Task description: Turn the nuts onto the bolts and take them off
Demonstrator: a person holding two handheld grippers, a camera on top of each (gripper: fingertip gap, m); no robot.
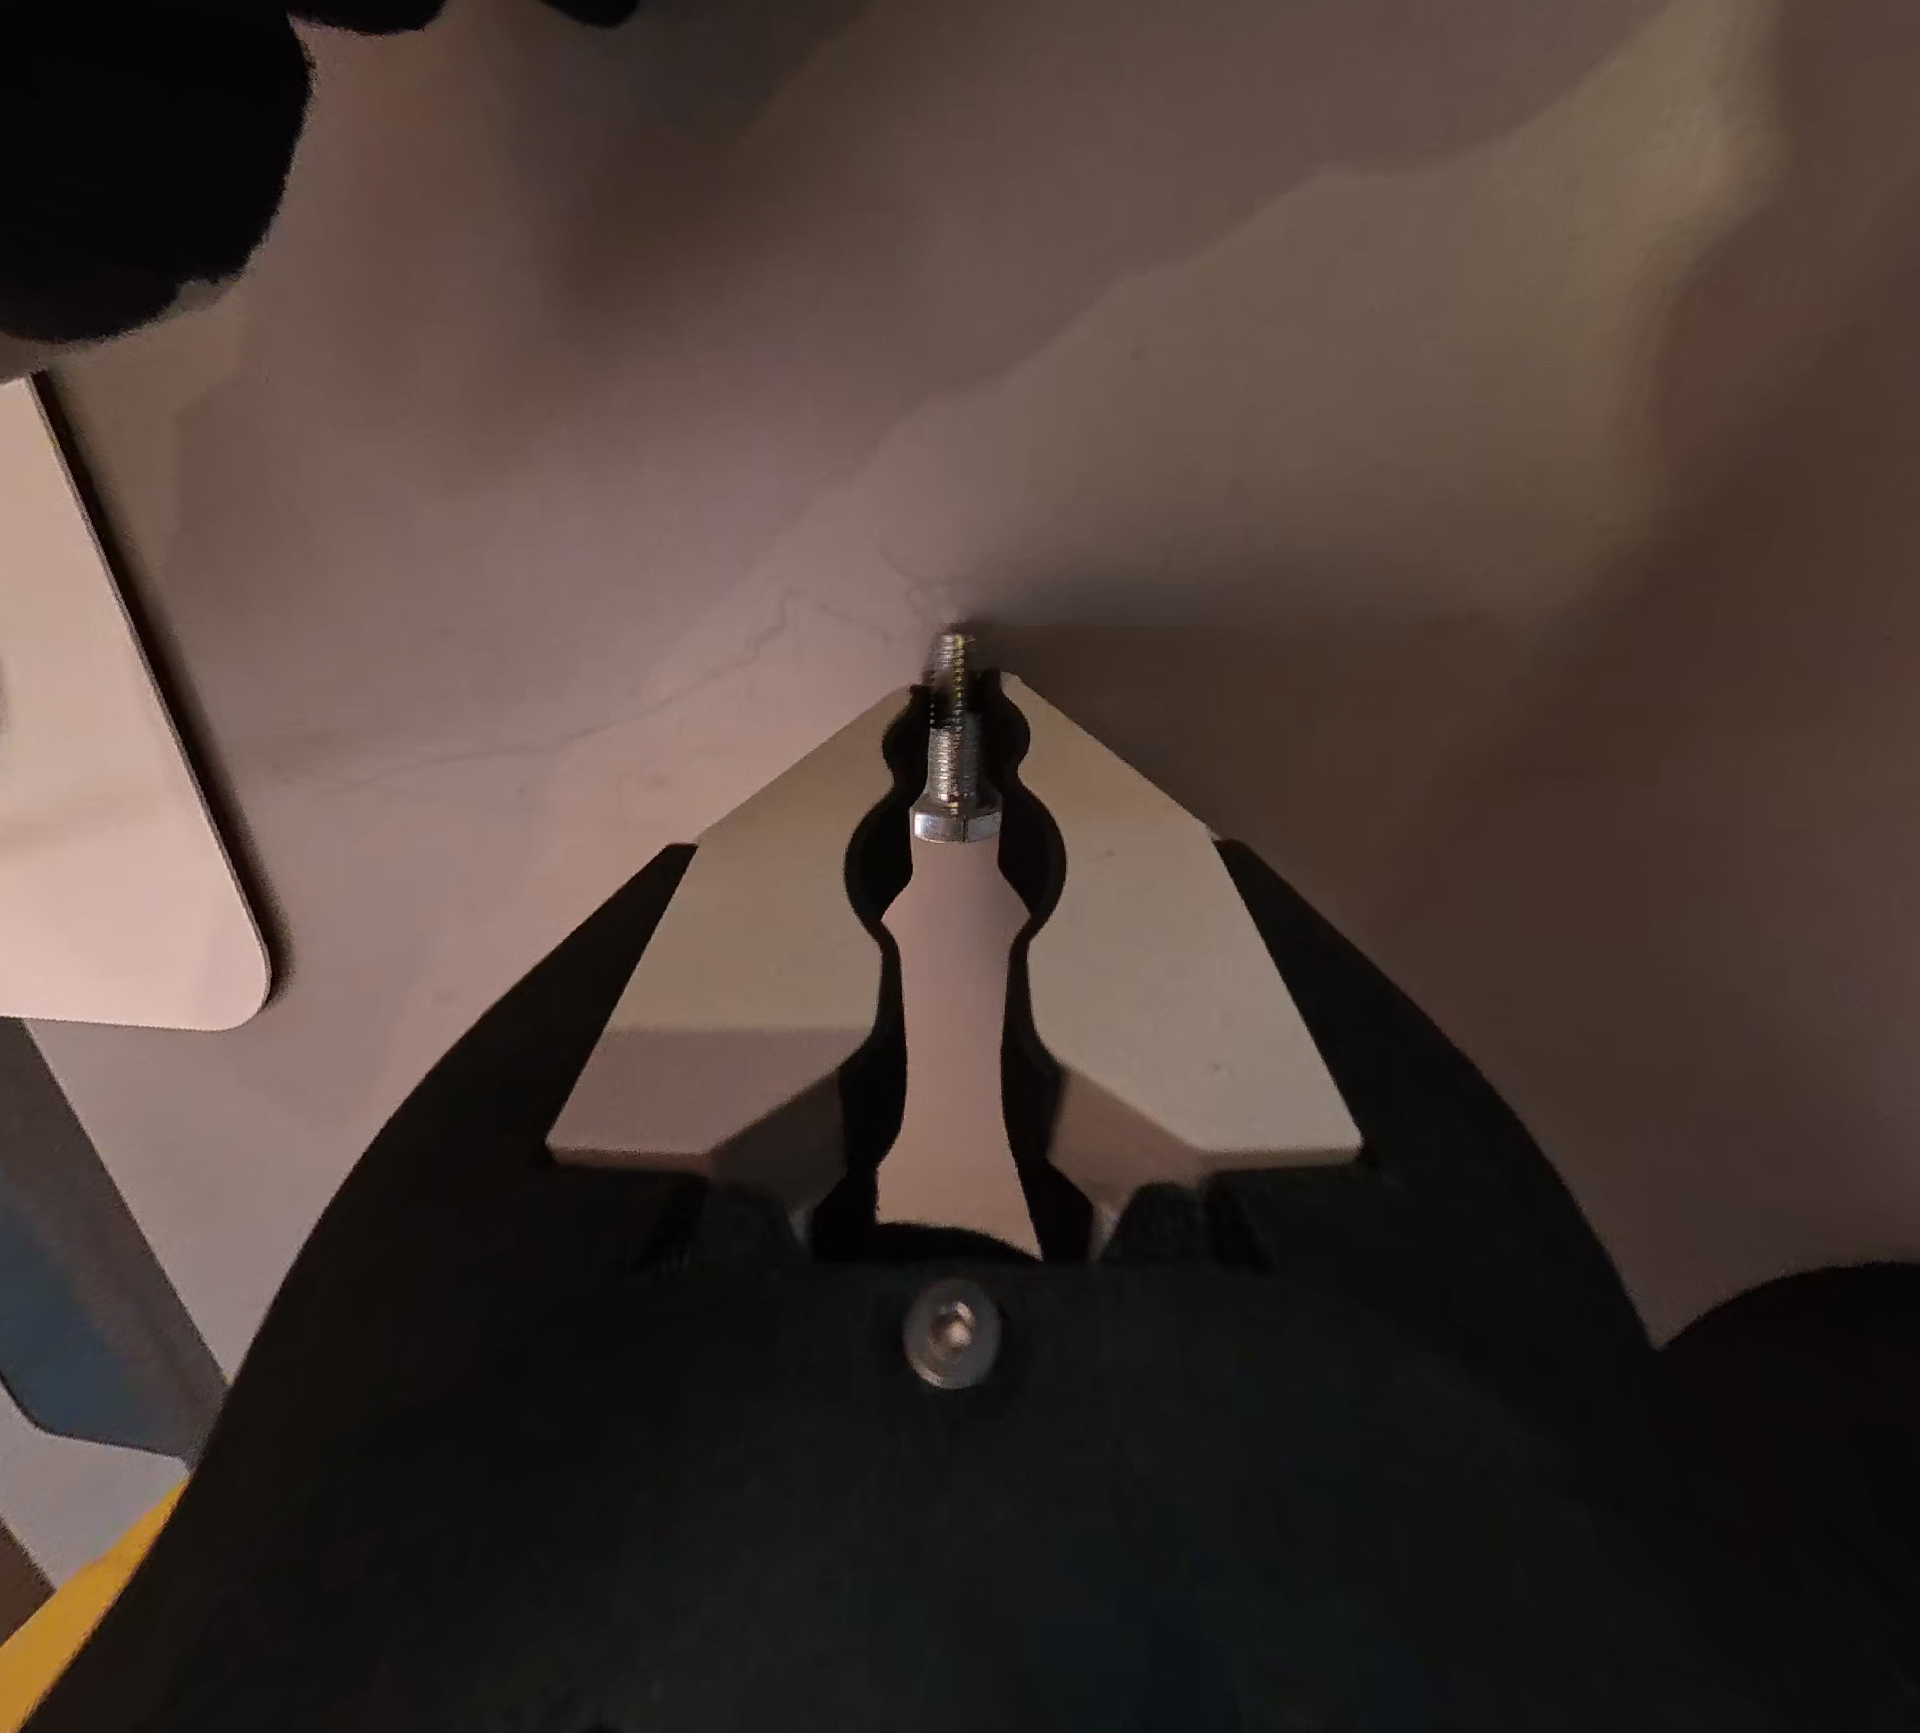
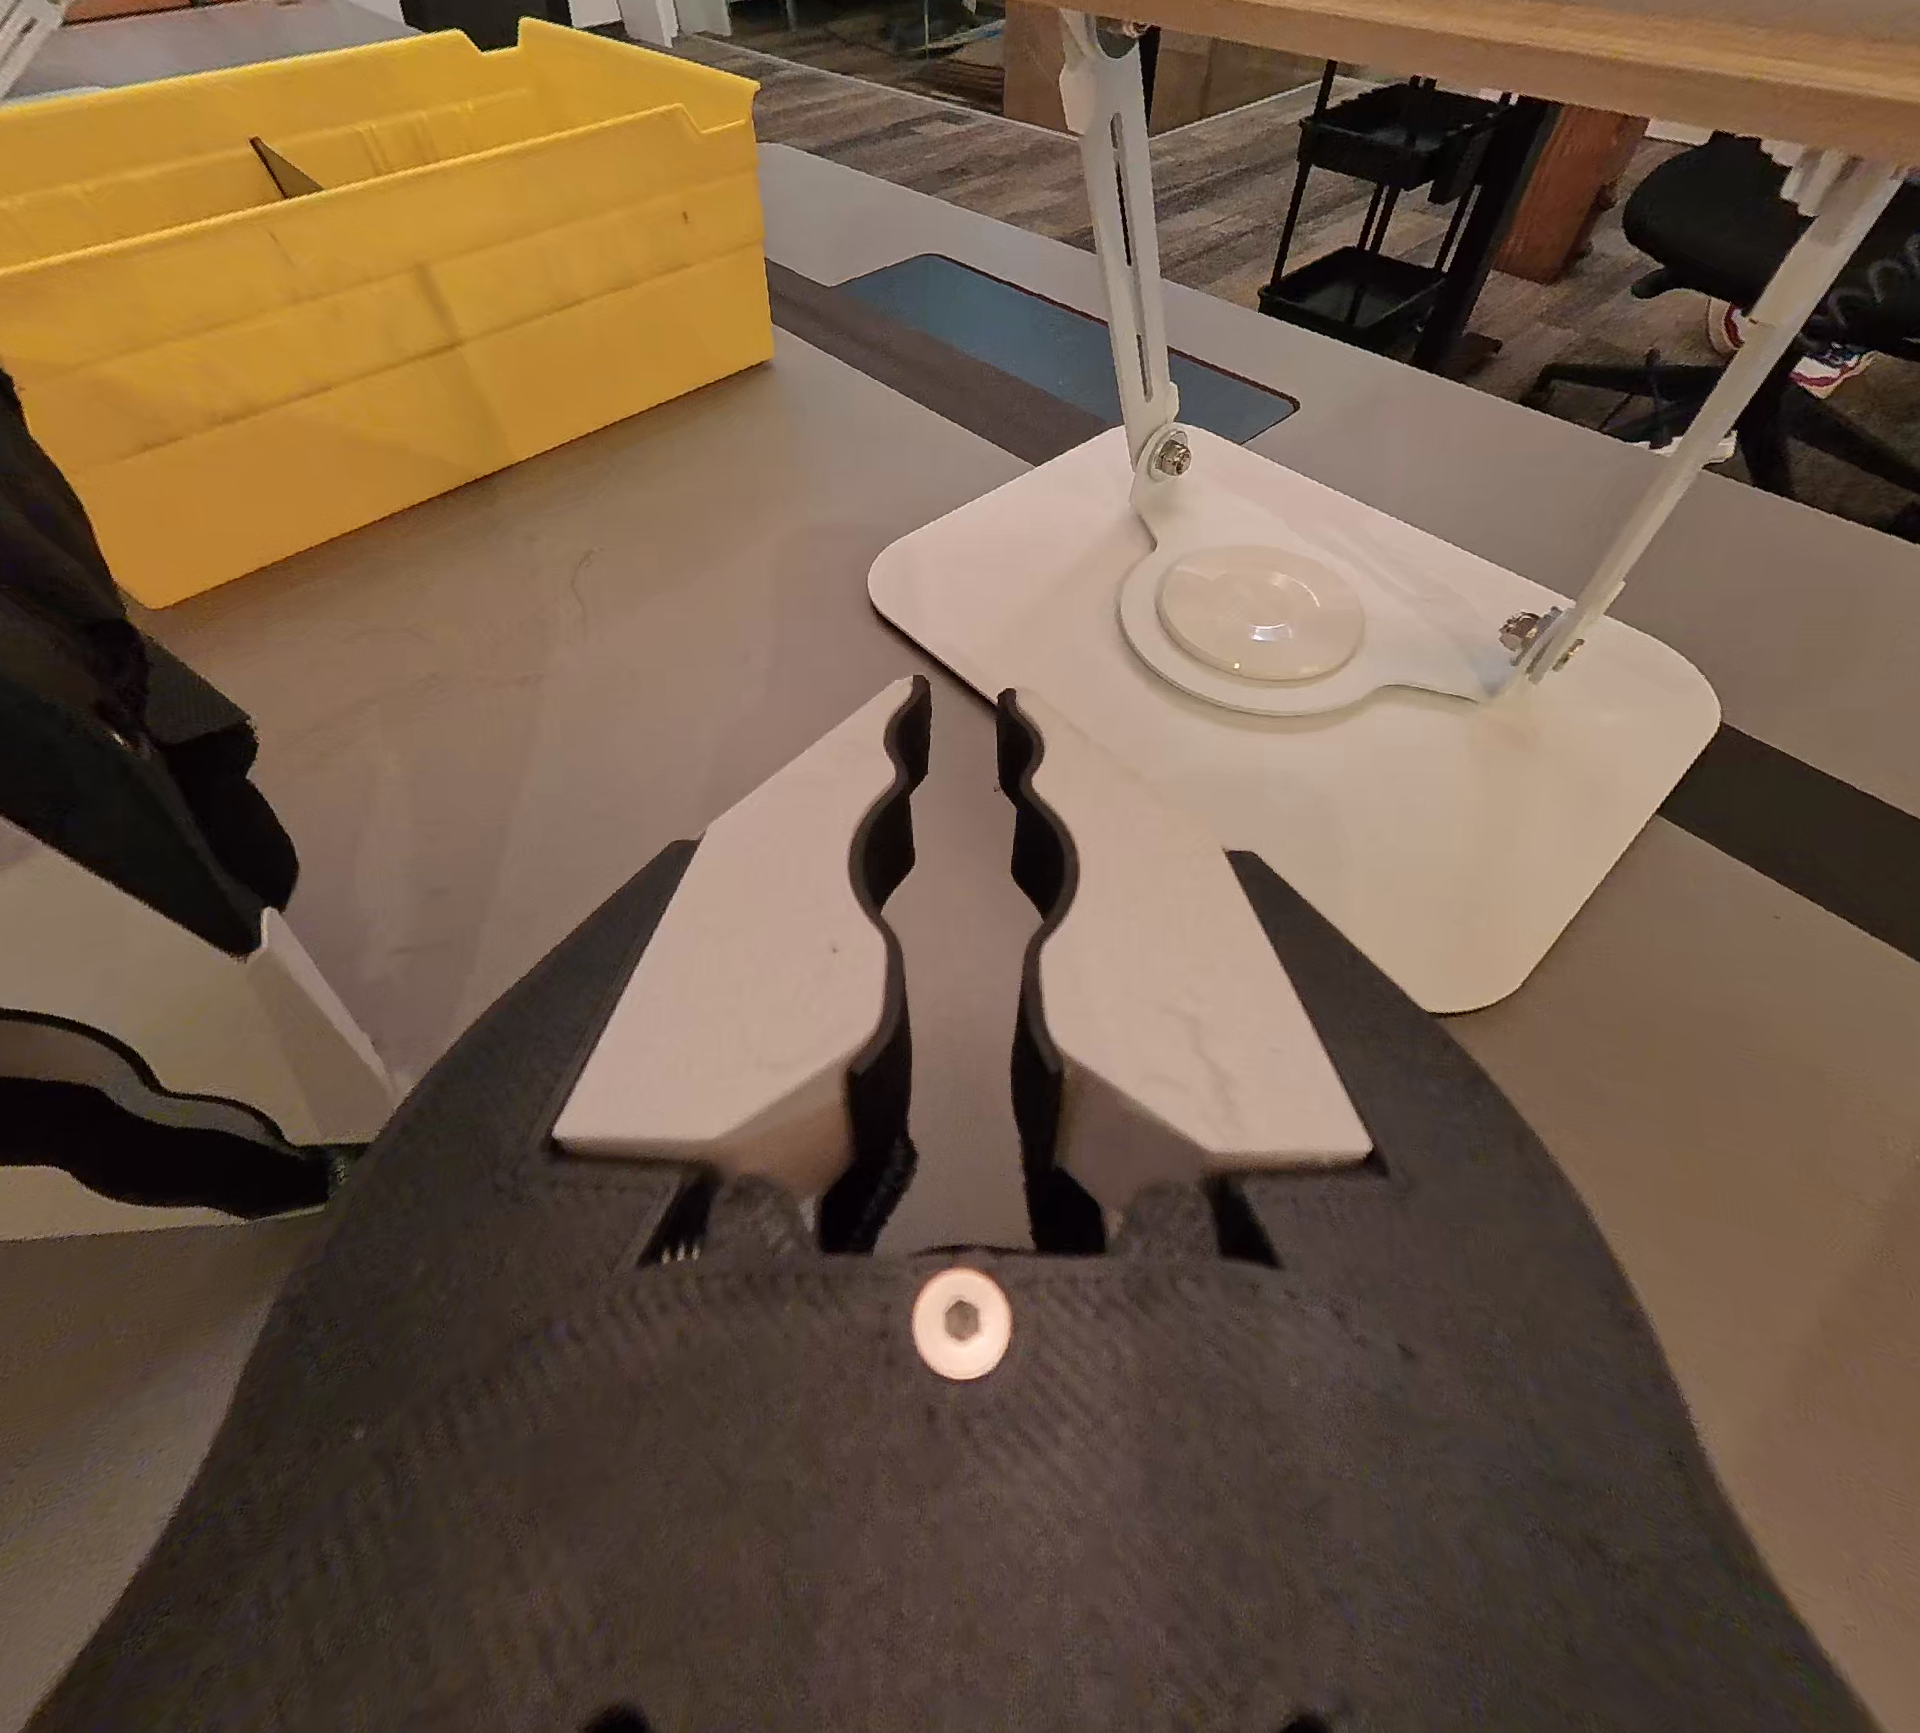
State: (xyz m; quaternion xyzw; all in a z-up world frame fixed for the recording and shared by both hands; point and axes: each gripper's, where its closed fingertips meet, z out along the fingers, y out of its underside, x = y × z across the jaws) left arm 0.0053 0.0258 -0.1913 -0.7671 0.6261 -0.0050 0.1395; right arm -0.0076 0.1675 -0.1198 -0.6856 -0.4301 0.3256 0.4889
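Both tongs are black printed frames carrying pale wavy-edged fingers. Left gripper [image 1: 956, 701] has its tips nearly met around a small silver hex-head bolt [image 1: 954, 774]. That bolt lies along the finger axis, its hex head toward the camera in the wider notch between the fingers and its threaded shank pointing to 12 o'clock, the end poking just past the tips against a pale, shadowed panel [image 1: 1039, 333]. A second threaded length seems to show just above the first; whether it is a reflection in the panel or a separate piece is hard to tell in this dim view. No nut can be made out. At 9 o'clock sits a white rounded plate [image 1: 114, 748].

Right gripper [image 2: 961, 707] stands slightly parted, a narrow gap between the fingers and nothing in it. It hovers over a grey tabletop [image 2: 520, 644]. At 10 o'clock rests a yellow plastic divided bin [image 2: 395, 312]. From 1 to 3 o'clock stands a white metal stand base [image 2: 1351, 800], with slotted arms rising to a light wooden-edged board [image 2: 1351, 31] at 1 o'clock.
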